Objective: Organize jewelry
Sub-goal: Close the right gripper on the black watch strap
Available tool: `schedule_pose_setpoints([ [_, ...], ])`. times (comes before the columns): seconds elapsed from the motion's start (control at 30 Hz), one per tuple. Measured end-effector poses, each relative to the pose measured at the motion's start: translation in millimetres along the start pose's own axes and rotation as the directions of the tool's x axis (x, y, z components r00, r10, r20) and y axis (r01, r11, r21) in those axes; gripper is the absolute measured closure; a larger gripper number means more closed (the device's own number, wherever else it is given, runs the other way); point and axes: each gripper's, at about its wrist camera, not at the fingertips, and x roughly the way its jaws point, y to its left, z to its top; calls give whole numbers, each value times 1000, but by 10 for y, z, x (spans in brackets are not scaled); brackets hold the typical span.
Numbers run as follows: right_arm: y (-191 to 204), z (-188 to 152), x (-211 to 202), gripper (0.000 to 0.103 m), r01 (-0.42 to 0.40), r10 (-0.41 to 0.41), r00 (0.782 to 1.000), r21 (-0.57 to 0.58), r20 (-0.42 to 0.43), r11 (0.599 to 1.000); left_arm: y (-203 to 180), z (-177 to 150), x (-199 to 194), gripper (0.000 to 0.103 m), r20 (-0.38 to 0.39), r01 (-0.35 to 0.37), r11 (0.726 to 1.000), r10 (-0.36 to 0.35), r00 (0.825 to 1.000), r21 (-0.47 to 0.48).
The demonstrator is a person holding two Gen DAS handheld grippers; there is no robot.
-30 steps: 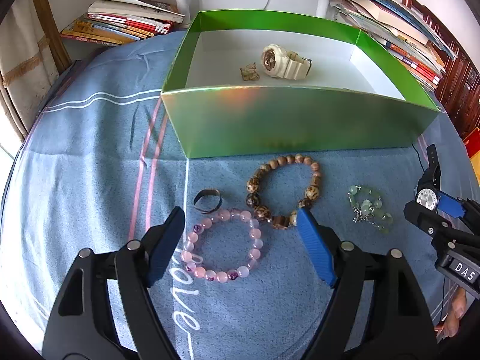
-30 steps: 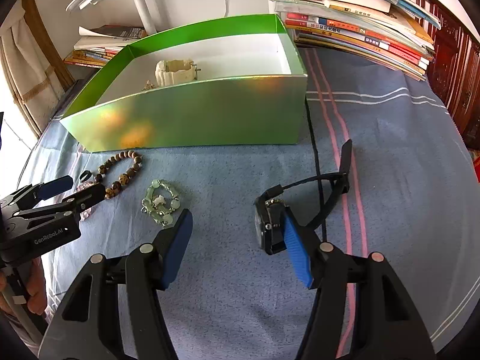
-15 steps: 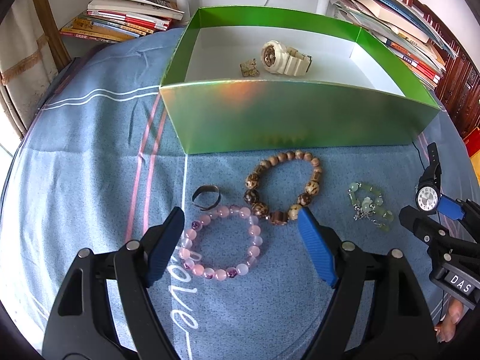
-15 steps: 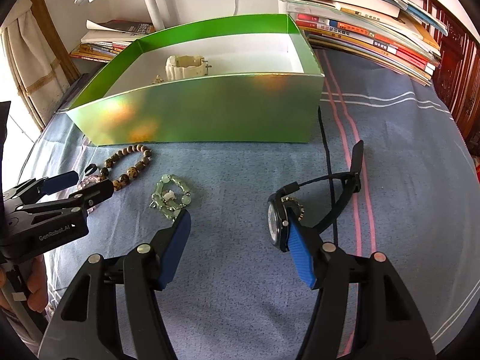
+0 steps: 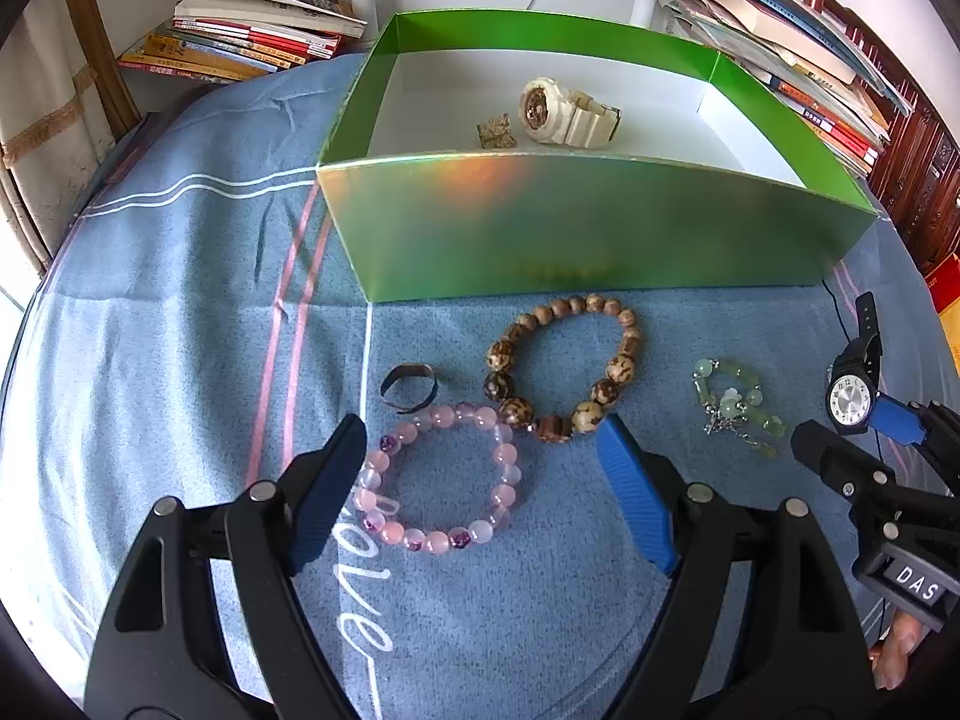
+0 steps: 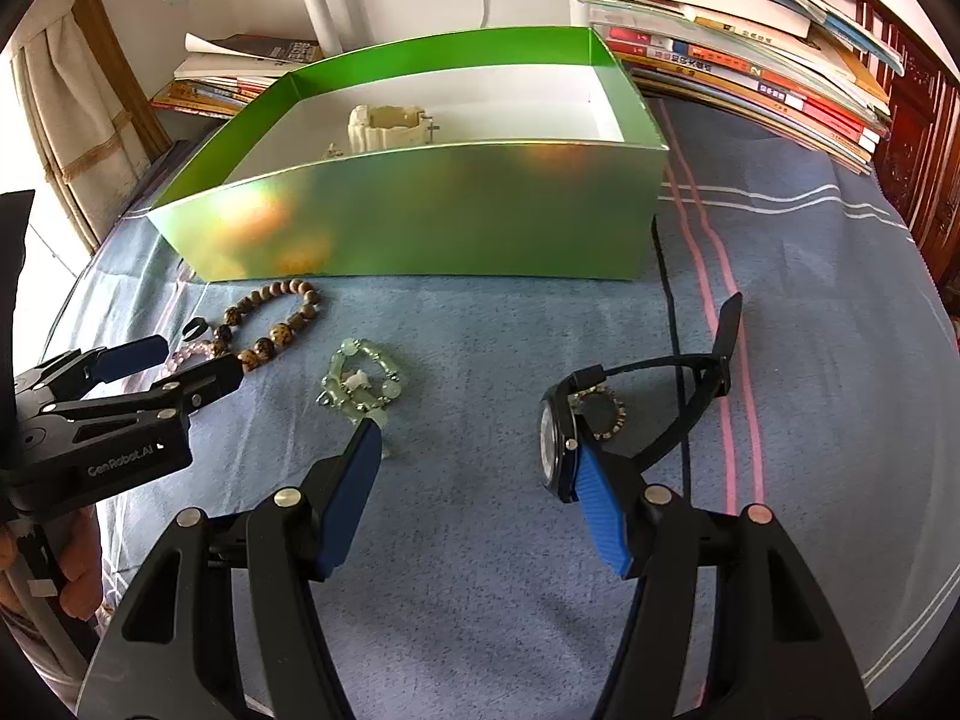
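A green box point(image 5: 600, 228) stands on the blue cloth and holds a cream watch point(image 5: 567, 111) and a small charm point(image 5: 495, 132). In front lie a pink bead bracelet point(image 5: 441, 477), a brown bead bracelet point(image 5: 564, 366), a metal ring point(image 5: 408, 387) and a pale green bracelet point(image 5: 732, 402). My left gripper point(image 5: 480, 480) is open, its fingers either side of the pink bracelet. My right gripper point(image 6: 474, 480) is open; a black watch point(image 6: 558, 438) rests against its right fingertip point(image 6: 600, 510), with a small beaded piece point(image 6: 603, 414) behind it.
Stacks of books point(image 5: 252, 30) lie behind the box on the left and more books point(image 6: 750, 60) on the right. A white lamp pole point(image 6: 324, 12) stands behind the box. A black cable point(image 6: 669, 312) runs along the cloth.
Both grippers have drawn back and upward a little, so the box and jewelry sit lower in view. The black watch has stayed against the right finger. Both stay open.
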Motion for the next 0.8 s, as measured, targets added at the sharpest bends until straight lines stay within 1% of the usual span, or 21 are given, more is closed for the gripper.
schedule_pose_setpoints([
  [0.1, 25, -10, -8, 41, -15, 15, 1000, -9, -3, 1000, 3, -3, 3, 24, 0, -1, 1000, 1, 1000, -1],
  [0.3, 6, -25, -21, 41, -5, 5, 1000, -22, -7, 1000, 65, -25, -62, 23, 5, -4, 1000, 4, 1000, -9],
  [0.5, -203, -40, -188, 41, 47, -48, 998, 19, 27, 999, 194, -58, -159, 23, 23, -10, 1000, 11, 1000, -26],
  [0.6, -314, -48, -217, 41, 87, -88, 996, 46, 26, 995, 240, -64, -184, 22, 29, -15, 999, 16, 999, -36],
  [0.7, -390, -59, -204, 41, 87, -89, 996, 66, 19, 994, 294, -90, -176, 22, 25, -20, 999, 21, 999, -45],
  [0.8, -341, -50, -169, 41, 84, -85, 996, 54, 16, 995, 341, -112, -149, 22, 12, -27, 998, 27, 1000, -54],
])
